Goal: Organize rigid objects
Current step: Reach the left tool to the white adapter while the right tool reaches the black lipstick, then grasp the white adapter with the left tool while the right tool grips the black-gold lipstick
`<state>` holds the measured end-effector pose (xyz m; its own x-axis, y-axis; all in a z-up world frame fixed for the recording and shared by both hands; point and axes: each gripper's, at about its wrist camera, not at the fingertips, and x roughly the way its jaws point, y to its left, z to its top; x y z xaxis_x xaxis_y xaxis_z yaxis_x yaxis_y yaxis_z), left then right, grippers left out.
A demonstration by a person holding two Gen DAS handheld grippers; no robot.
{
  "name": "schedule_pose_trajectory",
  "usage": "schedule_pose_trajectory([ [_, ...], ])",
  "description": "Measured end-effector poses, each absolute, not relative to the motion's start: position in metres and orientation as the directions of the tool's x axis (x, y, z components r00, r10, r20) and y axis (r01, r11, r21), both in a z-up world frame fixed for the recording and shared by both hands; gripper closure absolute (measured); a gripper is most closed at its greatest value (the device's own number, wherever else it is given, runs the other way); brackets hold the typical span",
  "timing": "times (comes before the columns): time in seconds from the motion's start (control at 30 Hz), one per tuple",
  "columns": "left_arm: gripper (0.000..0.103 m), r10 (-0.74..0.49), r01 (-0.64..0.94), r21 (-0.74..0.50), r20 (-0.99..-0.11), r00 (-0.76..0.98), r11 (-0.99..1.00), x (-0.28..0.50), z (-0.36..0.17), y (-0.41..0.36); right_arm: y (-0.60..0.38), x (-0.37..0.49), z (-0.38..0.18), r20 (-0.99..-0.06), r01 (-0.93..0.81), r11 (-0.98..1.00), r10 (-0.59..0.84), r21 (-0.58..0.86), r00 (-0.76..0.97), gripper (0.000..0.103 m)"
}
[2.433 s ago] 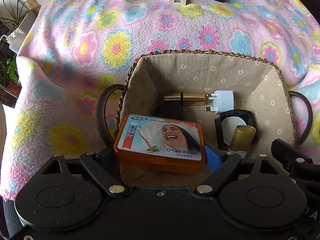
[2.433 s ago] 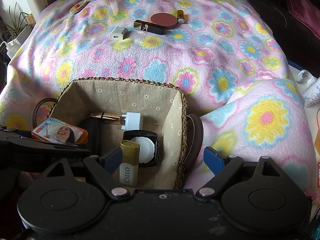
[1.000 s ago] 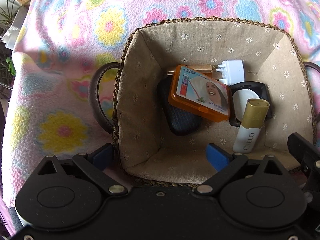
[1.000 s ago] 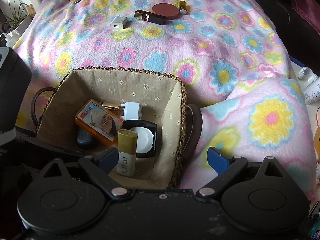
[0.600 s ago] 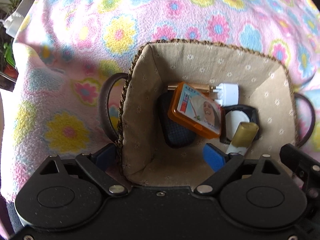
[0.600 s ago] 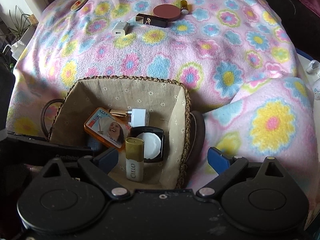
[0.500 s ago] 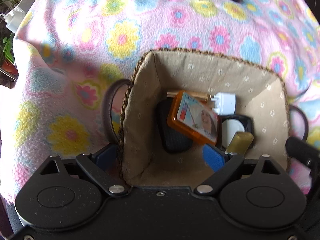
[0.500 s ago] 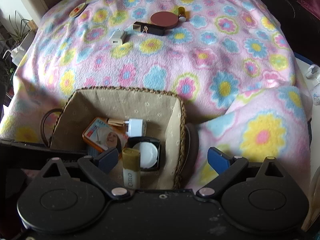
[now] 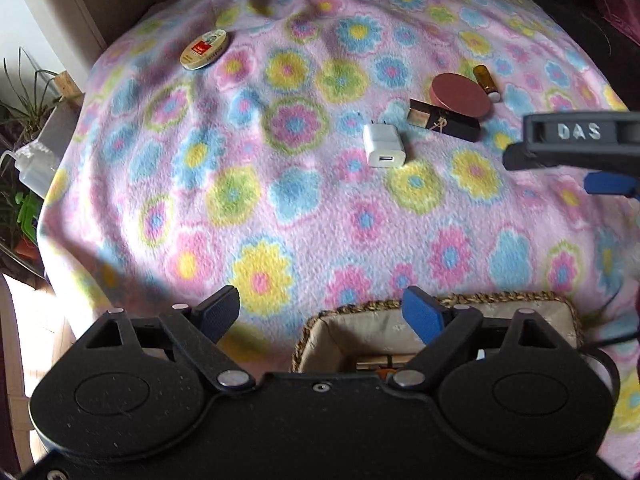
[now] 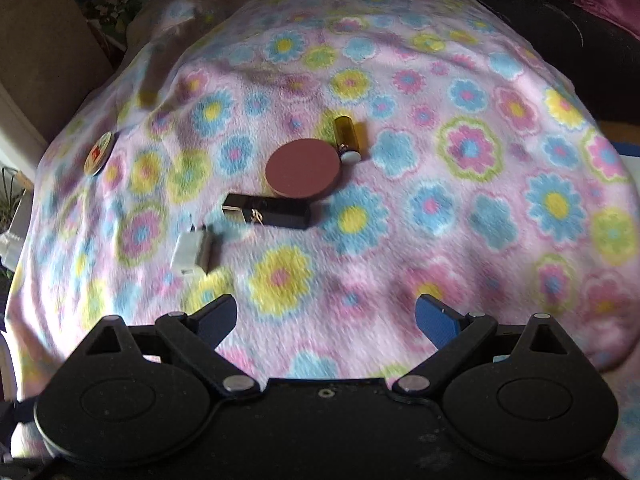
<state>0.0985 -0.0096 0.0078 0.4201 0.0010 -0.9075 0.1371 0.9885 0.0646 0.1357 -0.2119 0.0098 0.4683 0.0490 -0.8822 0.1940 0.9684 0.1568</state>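
Both claws are hanging empty: the left claw (image 9: 320,312) is closing on nothing, the right claw (image 10: 326,318) standing apart. The white charger (image 10: 192,252), lying left of centre on the blanket (image 10: 440,240), looks light, stiff and slick; its flat sides probably suit gripping.

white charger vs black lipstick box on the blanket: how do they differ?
The white charger is short and blocky; the black lipstick box is long and slim. The charger is plain white with a port on its near end; the box is glossy black with a gold end and gold mark. The charger lies alone; the box touches the round brown compact. Both lie flat on the blanket.
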Motion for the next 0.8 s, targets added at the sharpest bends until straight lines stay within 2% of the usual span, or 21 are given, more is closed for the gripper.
schedule_pose_trajectory([
  [0.23, 0.018, 0.046, 0.085, 0.087, -0.914, 0.404, 0.993, 0.102, -0.001, 0.017, -0.182, 0.214, -0.019, -0.879, 0.220, 0.957, 0.066, 0.190, 0.472, 0.000],
  [0.4, 0.018, 0.066, 0.068, 0.100, -0.918, 0.391, 0.993, 0.102, -0.007, 0.031, -0.168, 0.242, -0.033, -0.885, 0.245, 0.951, 0.054, 0.186, 0.462, 0.000],
  [0.47, 0.018, 0.061, 0.075, 0.098, -0.918, 0.393, 0.992, 0.104, -0.008, 0.033, -0.164, 0.252, -0.041, -0.904, 0.261, 0.953, 0.028, 0.153, 0.427, 0.005],
  [0.5, 0.018, 0.056, 0.083, 0.096, -0.918, 0.393, 0.992, 0.106, -0.007, 0.033, -0.164, 0.254, -0.045, -0.909, 0.267, 0.952, 0.024, 0.148, 0.415, 0.019],
  [0.53, 0.018, 0.050, 0.091, 0.093, -0.916, 0.398, 0.992, 0.108, -0.006, 0.032, -0.166, 0.256, -0.049, -0.917, 0.267, 0.953, 0.024, 0.141, 0.399, 0.022],
  [0.63, 0.017, 0.031, 0.115, 0.086, -0.908, 0.418, 0.990, 0.116, -0.003, 0.029, -0.174, 0.250, -0.051, -0.913, 0.248, 0.956, 0.042, 0.155, 0.407, 0.022],
  [0.8, 0.014, -0.024, 0.168, 0.059, -0.891, 0.452, 0.984, 0.137, -0.001, 0.015, -0.201, 0.225, -0.045, -0.922, 0.231, 0.970, -0.024, 0.072, 0.386, 0.022],
])
